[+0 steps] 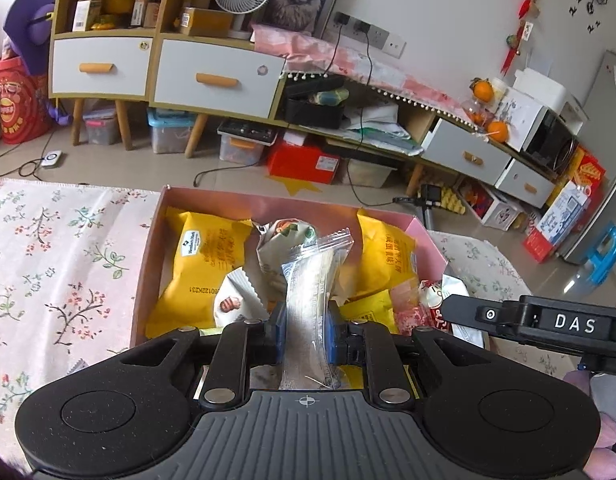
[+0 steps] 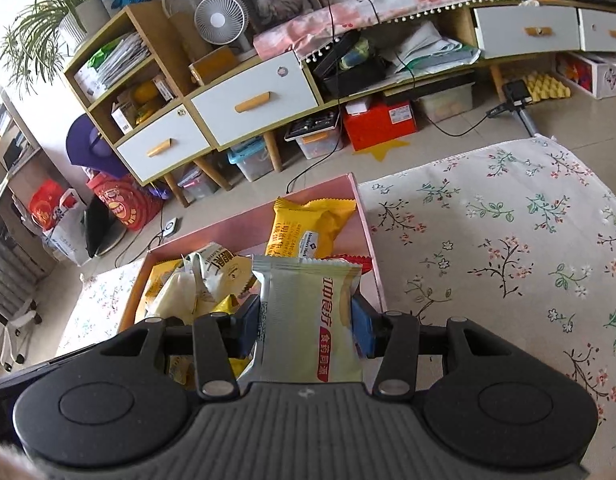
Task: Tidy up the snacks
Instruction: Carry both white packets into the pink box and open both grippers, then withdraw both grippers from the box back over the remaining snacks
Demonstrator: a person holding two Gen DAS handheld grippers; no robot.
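A pink box [image 1: 155, 240] on the floral tablecloth holds several snack packets, among them yellow ones [image 1: 203, 264]. My left gripper [image 1: 305, 334] is shut on a clear plastic snack packet [image 1: 312, 288] and holds it upright over the box's near side. My right gripper [image 2: 305, 326] is shut on a pale green packet with a red stripe [image 2: 308, 316], above the same pink box [image 2: 366, 240], near its right wall. The right gripper's body [image 1: 548, 322] shows at the right of the left wrist view.
The floral tablecloth [image 2: 488, 240] spreads right of the box and also left of it [image 1: 59, 264]. Beyond the table's far edge are the tiled floor, a low cabinet with white drawers [image 1: 215, 76], storage bins and a red box [image 1: 303, 160].
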